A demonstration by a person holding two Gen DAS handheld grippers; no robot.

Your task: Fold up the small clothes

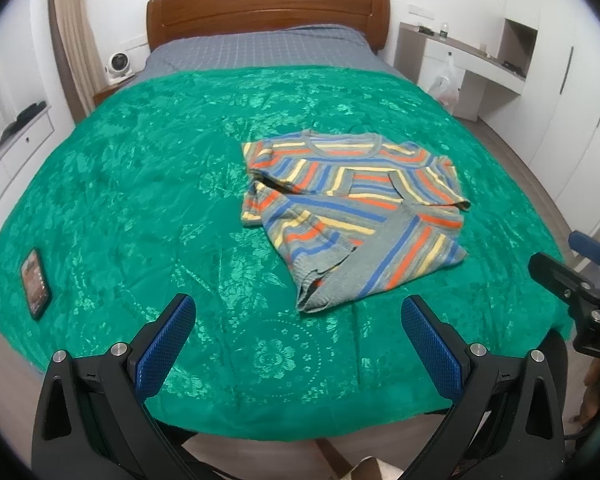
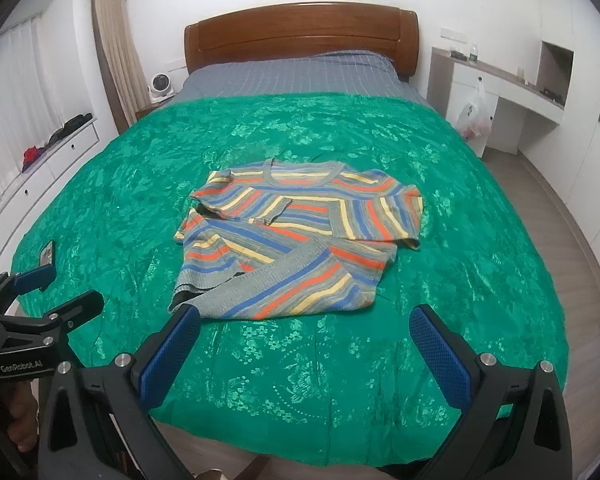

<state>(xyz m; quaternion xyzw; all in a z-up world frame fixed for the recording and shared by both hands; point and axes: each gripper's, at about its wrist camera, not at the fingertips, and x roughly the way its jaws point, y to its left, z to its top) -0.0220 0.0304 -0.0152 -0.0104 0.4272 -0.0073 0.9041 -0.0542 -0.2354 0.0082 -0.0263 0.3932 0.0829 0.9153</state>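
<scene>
Bed point(image 1: 260, 52), green cover point(image 1: 140, 184): striped sweater point(image 1: 352, 208), phone point(image 1: 35, 283) on it.

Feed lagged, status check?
Left tool and right tool open, empty. Striped sweater half folded on green bedspread. Phone far left, clear.

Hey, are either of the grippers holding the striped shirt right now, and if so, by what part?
Nothing is held. The left gripper and right gripper both have open jaws, short of the striped shirt, which lies partly folded on the green bedspread.
</scene>
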